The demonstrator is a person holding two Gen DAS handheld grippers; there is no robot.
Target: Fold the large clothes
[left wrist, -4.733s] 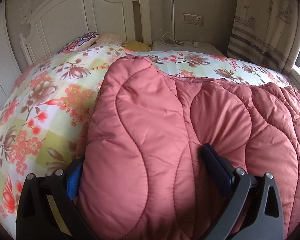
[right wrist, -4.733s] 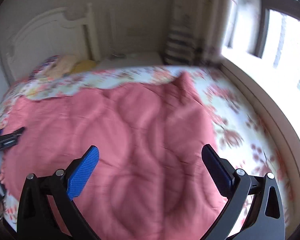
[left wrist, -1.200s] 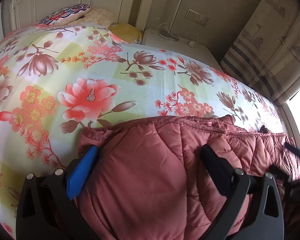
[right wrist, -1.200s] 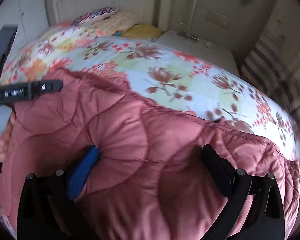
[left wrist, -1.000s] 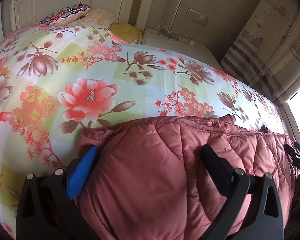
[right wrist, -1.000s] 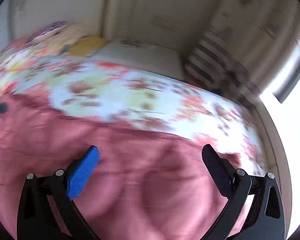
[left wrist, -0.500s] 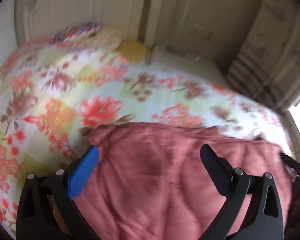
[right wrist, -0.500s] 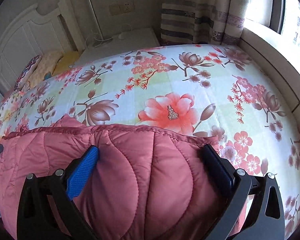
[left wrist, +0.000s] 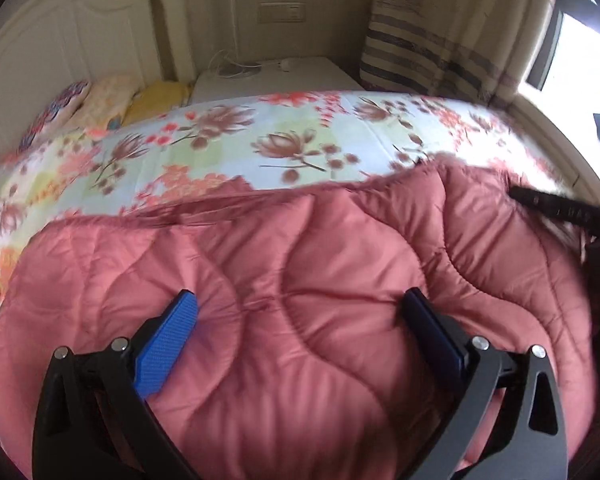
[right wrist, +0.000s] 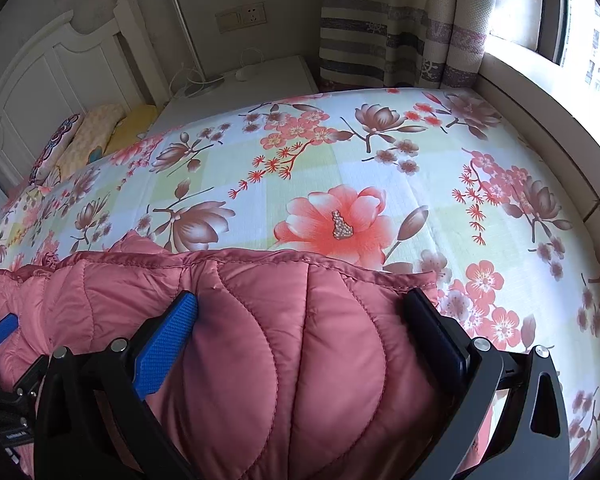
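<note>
A pink quilted coat (left wrist: 320,280) lies on the flowered bedsheet (left wrist: 300,140). In the left wrist view my left gripper (left wrist: 300,308) is open over the coat, with its fingers wide apart and quilted fabric between and beneath them. A black arm of the right gripper's frame (left wrist: 560,212) rests at the coat's right end. In the right wrist view my right gripper (right wrist: 300,304) is open, and the coat (right wrist: 260,340) bulges up between its fingers near the hemmed edge. The left gripper's blue pad (right wrist: 2,330) shows at the far left.
Pillows (right wrist: 88,132) lie against the white headboard (right wrist: 60,72). A white nightstand (right wrist: 252,80) with a lamp base and cables stands behind the bed. A striped curtain (right wrist: 380,20) hangs by the bright window (right wrist: 580,20). Bare sheet (right wrist: 340,160) lies beyond the coat.
The left gripper has pulled back and turned right, so more of the coat's top now shows beneath it. The right gripper has barely moved and stays open at the coat's edge.
</note>
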